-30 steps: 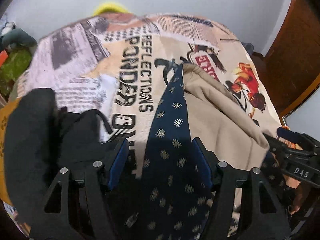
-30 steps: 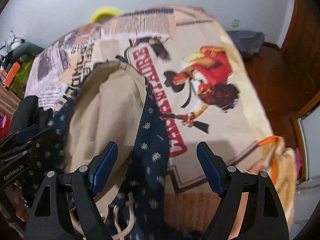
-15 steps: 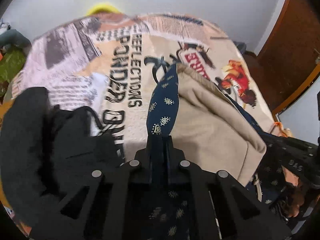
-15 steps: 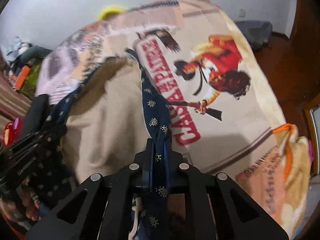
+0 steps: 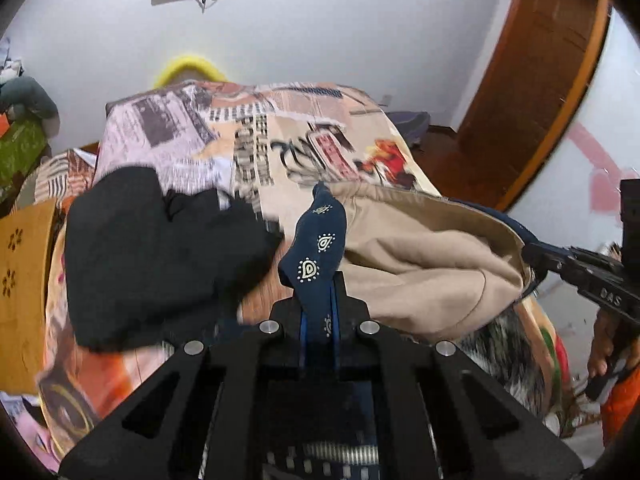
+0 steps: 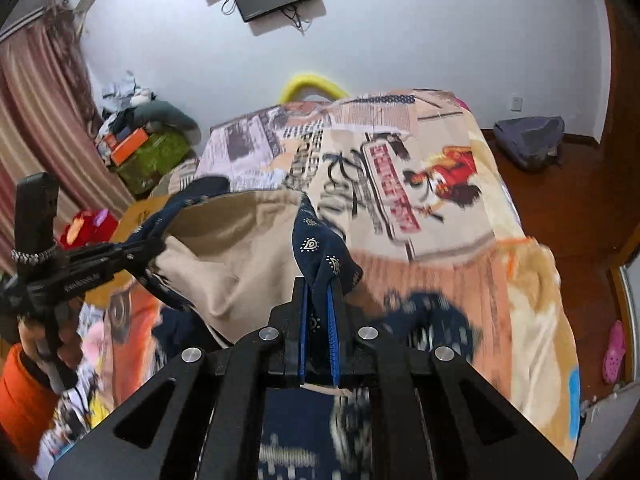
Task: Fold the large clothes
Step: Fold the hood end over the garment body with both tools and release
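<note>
A large navy garment (image 5: 320,240) with small gold paisley marks and a beige lining (image 5: 420,264) hangs stretched between both grippers above the bed. My left gripper (image 5: 319,304) is shut on one navy edge. My right gripper (image 6: 319,304) is shut on the other navy edge (image 6: 320,252), with the beige lining (image 6: 236,256) sagging open between. The right gripper shows at the right of the left wrist view (image 5: 560,260), and the left gripper at the left of the right wrist view (image 6: 132,252). The garment's lower part hangs blurred below.
The bed (image 6: 460,240) has a printed poster-style cover. A black garment (image 5: 152,252) lies on its left side. A wooden door (image 5: 532,92) is at the right, a grey bag (image 6: 528,140) on the floor, clutter (image 6: 148,148) by the curtain at the left.
Both grippers went from open to shut on the navy edges, then lifted the garment off the bed; the views now tilt up toward the wall.
</note>
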`<state>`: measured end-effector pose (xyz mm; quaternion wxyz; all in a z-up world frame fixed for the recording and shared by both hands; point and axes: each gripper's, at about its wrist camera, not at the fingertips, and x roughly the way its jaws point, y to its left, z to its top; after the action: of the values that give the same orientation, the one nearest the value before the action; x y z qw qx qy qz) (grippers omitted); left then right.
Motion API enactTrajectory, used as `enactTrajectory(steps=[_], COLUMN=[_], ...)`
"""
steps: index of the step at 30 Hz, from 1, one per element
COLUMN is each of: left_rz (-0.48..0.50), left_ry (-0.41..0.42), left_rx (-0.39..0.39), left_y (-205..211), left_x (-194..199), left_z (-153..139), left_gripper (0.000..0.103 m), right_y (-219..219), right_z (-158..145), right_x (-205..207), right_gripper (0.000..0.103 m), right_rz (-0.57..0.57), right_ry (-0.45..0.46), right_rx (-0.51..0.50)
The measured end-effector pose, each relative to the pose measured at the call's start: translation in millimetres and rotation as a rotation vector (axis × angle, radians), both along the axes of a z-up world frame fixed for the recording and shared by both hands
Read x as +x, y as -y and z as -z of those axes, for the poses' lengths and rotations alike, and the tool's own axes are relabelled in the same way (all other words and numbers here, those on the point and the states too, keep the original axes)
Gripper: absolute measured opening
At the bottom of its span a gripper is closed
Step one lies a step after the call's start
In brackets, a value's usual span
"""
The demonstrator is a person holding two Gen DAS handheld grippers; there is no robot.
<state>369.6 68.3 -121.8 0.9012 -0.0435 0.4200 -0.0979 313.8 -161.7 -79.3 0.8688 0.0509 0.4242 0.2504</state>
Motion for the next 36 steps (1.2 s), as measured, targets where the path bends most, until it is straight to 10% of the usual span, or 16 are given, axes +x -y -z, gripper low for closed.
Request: enactTrajectory(steps=[14, 22, 36], left_rz=[-0.05, -0.027, 0.004], left_ry=[-0.194, -0.094, -0.047], left_rx=[0.085, 0.139, 0.1], left_y=[0, 0, 4], left_x=[-88, -91, -17], left_z=[123, 82, 74], left_gripper=[0.01, 0.049, 0.052], right_y=[20, 6, -53], right_z=[80, 41, 69], right_x=[-68, -77, -6], right_gripper=[0.013, 0.045, 0.053], right_rz=[0.038, -0.014, -0.108], right_ry=[-0.085, 0.034, -0.032], right_rx=[-0.169, -0.197, -0.167])
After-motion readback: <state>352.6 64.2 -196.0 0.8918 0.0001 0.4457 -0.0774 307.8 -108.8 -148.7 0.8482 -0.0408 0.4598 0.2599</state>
